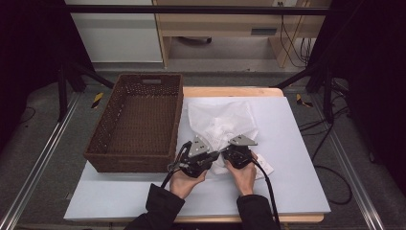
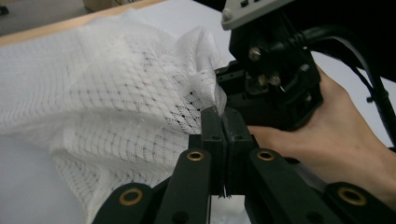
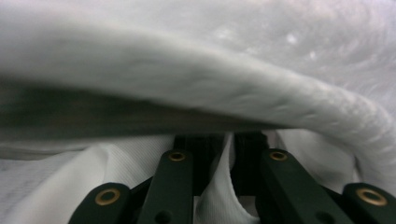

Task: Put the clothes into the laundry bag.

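A white mesh cloth lies crumpled on the white table top, right of the basket. Both grippers meet at its near edge. My left gripper is shut, and in the left gripper view its jaws pinch a thin fold of the cloth. My right gripper sits right against it. A strip of the cloth is clamped between the jaws of the right gripper, and a thick fold arches over them. The right gripper's body and the hand holding it show close up in the left gripper view.
A brown wicker basket stands on the left half of the table, open side up, touching the cloth's left edge. Black frame legs and cables stand on the floor to either side. A wooden desk is at the back.
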The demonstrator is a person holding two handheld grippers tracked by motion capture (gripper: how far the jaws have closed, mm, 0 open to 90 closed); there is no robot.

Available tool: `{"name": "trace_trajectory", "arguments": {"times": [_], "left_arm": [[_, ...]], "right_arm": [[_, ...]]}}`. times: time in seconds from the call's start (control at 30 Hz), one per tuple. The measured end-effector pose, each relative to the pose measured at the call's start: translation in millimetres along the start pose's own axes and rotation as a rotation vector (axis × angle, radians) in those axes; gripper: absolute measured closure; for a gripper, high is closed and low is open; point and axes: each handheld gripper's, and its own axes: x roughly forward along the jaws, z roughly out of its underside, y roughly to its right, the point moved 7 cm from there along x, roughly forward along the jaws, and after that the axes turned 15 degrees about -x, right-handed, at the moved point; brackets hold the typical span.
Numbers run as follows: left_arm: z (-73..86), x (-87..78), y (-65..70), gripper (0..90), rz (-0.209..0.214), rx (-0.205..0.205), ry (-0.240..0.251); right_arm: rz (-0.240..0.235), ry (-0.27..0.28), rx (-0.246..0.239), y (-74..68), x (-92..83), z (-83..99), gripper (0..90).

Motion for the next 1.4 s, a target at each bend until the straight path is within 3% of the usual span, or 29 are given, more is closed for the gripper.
{"name": "trace_trajectory", "arguments": {"times": [0.07,0.1,0.17,0.33,0.43,0.53,0.6,0.67,0.7,0.8,0.93,1.03,1.13,1.2,1.3,1.4], "left_arm": [[5.3,2.1,-6.1,89.0,-0.008,-0.012,-0.005],[7.2,3.1,-9.6,89.0,-0.016,-0.017,-0.01],[8.8,4.2,-13.4,89.0,-0.025,-0.025,-0.009],[10.4,8.6,-17.0,88.9,-0.048,-0.023,-0.009],[11.3,11.1,-17.9,88.9,-0.058,-0.014,-0.01],[11.9,13.0,-18.2,88.9,-0.061,-0.01,-0.011],[11.9,12.8,-18.2,88.9,-0.065,-0.004,-0.01],[11.1,11.1,-19.1,88.9,-0.068,0.0,-0.006],[10.6,10.3,-19.5,88.9,-0.069,-0.003,-0.005],[9.4,9.3,-20.0,88.9,-0.068,-0.007,-0.001],[8.2,9.1,-19.1,88.9,-0.068,-0.007,0.0],[6.3,9.3,-18.4,88.9,-0.067,-0.006,0.001],[4.8,8.8,-18.1,88.9,-0.069,-0.005,0.003],[4.6,8.1,-18.4,88.9,-0.069,-0.004,0.002],[4.6,8.3,-19.5,88.9,-0.07,-0.007,0.0],[4.9,9.3,-19.5,88.9,-0.07,-0.01,-0.003]], "right_arm": [[-0.012,0.008,0.011,-0.3,-1.8,0.0,76.0],[-0.022,0.012,-0.014,-1.9,-5.6,-1.0,72.8],[-0.064,0.03,-0.052,-5.2,-21.3,-1.4,63.2],[-0.126,0.047,-0.052,-1.9,-66.6,15.1,46.6],[-0.077,0.012,-0.032,13.7,-79.9,31.5,33.5],[-0.038,-0.045,-0.018,26.1,-71.9,45.8,25.2],[-0.044,-0.089,0.001,27.5,-62.9,52.4,26.6],[-0.064,-0.115,0.009,25.8,-57.1,54.6,45.3],[-0.081,-0.104,0.021,24.9,-59.3,52.1,63.8],[-0.078,-0.118,0.009,26.2,-66.9,50.4,84.6],[-0.075,-0.094,0.011,27.6,-81.5,45.0,83.9],[-0.092,-0.064,-0.018,25.2,-90.1,42.2,77.1],[-0.117,-0.122,-0.033,15.2,-82.7,48.4,63.0],[-0.101,-0.142,-0.057,13.0,-75.0,52.3,58.1],[-0.119,-0.159,0.015,13.2,-69.9,55.7,58.9],[-0.116,-0.174,0.035,9.1,-70.8,54.4,75.5]]}}
